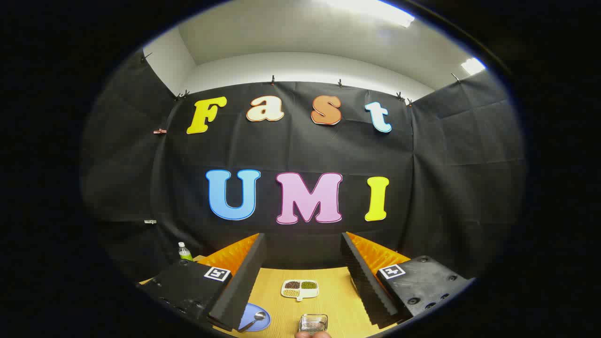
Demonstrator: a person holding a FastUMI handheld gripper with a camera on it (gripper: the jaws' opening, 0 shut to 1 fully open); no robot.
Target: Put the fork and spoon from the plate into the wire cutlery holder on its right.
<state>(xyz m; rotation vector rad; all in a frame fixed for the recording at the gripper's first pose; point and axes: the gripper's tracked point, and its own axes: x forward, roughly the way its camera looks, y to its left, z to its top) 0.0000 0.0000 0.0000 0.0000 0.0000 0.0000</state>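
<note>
A silver spoon (254, 320) lies on the blue plate (261, 324) at the table's near edge; the wire cutlery holder (313, 323) stands upright beside it.

Light's coming from overhead here: two ceiling lights (371, 9), one long strip that's totally blown out to white and a smaller one off to the right, also clipped. The pale wall up top picks up a soft glow from them. The black cloth wall (300, 155) soaks up most of it and stays dim, just faint sheen on the creases. The wooden surface (338, 300) is evenly lit, warm, no harsh shadows. My claw (300, 281) sits with its fingers spread wide, sharp enough. Heavy fisheye bend though, straight edges curve hard toward the rim and everything out there goes dark and soft.
</note>
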